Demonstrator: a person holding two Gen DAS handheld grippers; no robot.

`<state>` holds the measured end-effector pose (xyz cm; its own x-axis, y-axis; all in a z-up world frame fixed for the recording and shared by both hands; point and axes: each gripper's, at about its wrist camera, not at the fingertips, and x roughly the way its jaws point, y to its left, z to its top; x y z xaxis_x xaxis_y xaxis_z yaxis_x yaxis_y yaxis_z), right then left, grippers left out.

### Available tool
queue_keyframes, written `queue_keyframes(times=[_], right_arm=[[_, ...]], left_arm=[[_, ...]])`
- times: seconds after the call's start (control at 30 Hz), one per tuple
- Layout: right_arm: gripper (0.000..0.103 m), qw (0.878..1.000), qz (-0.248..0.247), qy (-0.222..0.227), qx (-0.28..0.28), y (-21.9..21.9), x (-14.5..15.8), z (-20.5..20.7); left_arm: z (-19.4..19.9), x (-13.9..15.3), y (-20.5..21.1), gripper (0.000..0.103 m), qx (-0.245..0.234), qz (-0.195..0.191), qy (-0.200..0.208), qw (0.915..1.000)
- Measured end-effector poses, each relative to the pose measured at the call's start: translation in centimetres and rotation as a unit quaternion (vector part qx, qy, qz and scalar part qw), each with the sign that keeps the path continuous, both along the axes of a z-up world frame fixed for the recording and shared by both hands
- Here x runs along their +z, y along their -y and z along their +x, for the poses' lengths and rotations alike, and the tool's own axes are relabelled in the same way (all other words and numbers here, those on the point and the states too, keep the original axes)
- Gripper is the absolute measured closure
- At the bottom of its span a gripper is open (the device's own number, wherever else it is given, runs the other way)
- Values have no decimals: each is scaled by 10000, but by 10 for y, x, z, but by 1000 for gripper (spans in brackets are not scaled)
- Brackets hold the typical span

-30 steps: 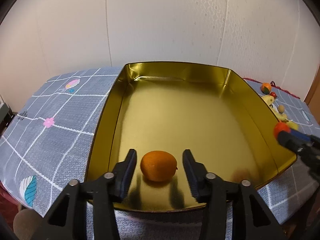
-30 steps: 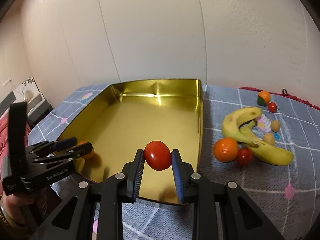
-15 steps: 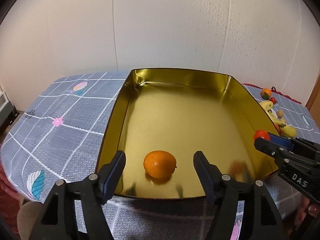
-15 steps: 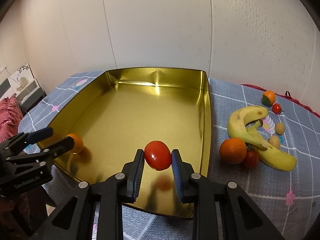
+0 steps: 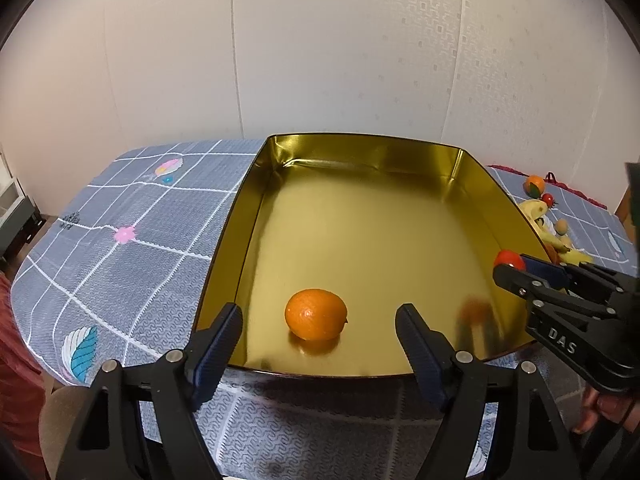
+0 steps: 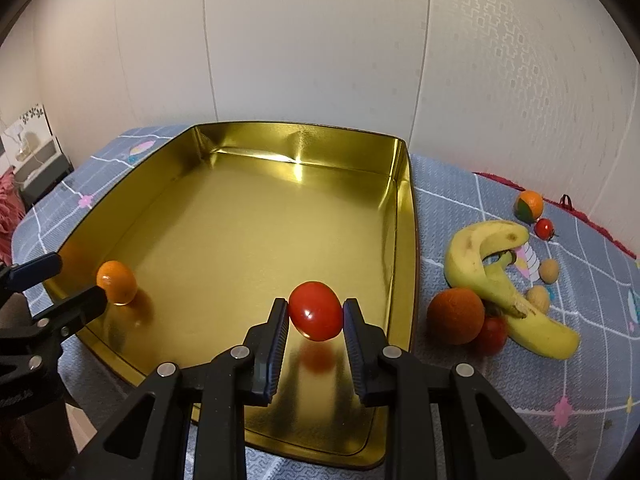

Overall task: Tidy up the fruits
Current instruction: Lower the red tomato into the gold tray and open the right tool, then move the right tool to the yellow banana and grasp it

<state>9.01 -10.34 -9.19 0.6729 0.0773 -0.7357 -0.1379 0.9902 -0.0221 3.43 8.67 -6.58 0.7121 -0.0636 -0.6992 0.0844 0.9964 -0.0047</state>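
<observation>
A small orange (image 5: 316, 314) (image 6: 117, 282) lies on the floor of the gold tray (image 5: 360, 216) (image 6: 248, 216), near its front left corner. My left gripper (image 5: 318, 320) (image 6: 60, 280) stands around it with its jaws opening, the pads well clear of the fruit. My right gripper (image 6: 316, 312) (image 5: 510, 262) is shut on a red tomato (image 6: 316, 316) (image 5: 507, 258) and holds it just above the tray floor by the front right wall.
On the checked cloth (image 6: 580, 380) right of the tray lie bananas (image 6: 496, 272), a large orange (image 6: 456, 316), a red tomato (image 6: 494, 334), small nuts (image 6: 548, 270), a green-and-orange ball (image 6: 528, 206) and a small tomato (image 6: 544, 228). A wall stands close behind.
My left gripper has opened and drawn back from the small orange, which stays on the tray floor. My right gripper has carried the tomato lower and further over the tray.
</observation>
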Motion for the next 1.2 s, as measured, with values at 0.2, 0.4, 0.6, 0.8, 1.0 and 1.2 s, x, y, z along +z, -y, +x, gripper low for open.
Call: queue_keyframes(times=[0.2,0.4,0.6,0.8,1.0,1.2], right_arm=[[74,10000,-79,-2,-60,-1,0,1],[73,9993,298,138,-175,12,9,-6],[72,9974,559,305,-328,29,23,-17],[70,9941,820,334,-630,60,28,-28],[70,9884,975,292,-1125,105,24,-41],[69,9826,1010,237,-1537,145,12,-57]], left_arm=[[-2,1,2,22,3,48,-1,10000],[-2,2,6,21,-30,68,7,10000],[-4,4,14,15,-96,4,10,10000],[-11,8,24,6,-299,-224,12,9993],[-19,6,48,5,-675,-116,-41,9976],[-29,6,76,4,-1111,-2,-39,9938]])
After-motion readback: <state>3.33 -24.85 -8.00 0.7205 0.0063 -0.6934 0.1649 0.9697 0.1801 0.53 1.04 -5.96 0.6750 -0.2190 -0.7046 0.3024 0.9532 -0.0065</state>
